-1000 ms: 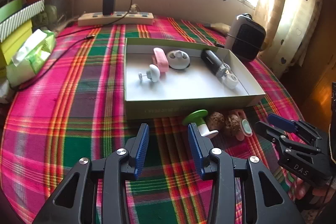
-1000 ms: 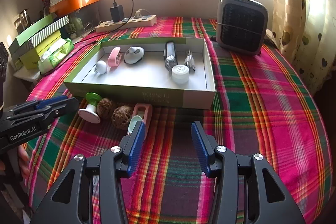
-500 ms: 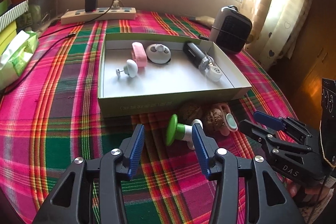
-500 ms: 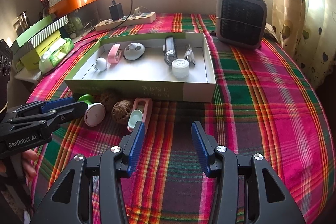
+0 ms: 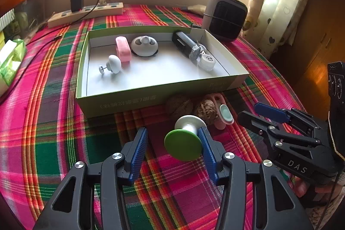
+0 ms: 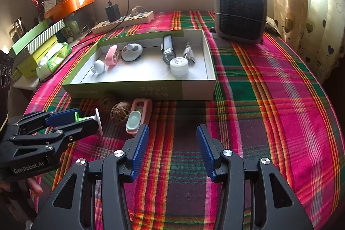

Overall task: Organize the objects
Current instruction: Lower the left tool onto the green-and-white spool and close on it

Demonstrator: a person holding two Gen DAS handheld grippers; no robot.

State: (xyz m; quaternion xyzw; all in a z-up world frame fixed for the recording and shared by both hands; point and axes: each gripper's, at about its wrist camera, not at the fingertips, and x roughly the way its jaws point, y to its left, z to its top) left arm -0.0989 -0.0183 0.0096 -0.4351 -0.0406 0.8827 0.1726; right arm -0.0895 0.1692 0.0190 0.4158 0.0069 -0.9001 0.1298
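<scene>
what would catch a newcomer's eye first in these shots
Probably the loud pink, green and red plaid tablecloth, then the shallow green-sided cardboard box in its middle, holding small white, pink and black gadgets. Nearest, the left gripper, fingers opening, has a green-capped white spool-shaped knob lying between them, in front of two brown walnuts by the box wall.

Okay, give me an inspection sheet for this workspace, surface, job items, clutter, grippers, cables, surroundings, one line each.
Surface: plaid tablecloth, covering the table.
Job's things: open green box holding small items; green-capped knob, two walnuts and pink holder lie outside, in front of it.
Clutter: tissue pack, stacked boxes.
Grippers: left gripper opening, knob between its jaws; right gripper open, empty.
Cables: power strip with black charger plugged in.
Surroundings: heater, curtain, window.
</scene>
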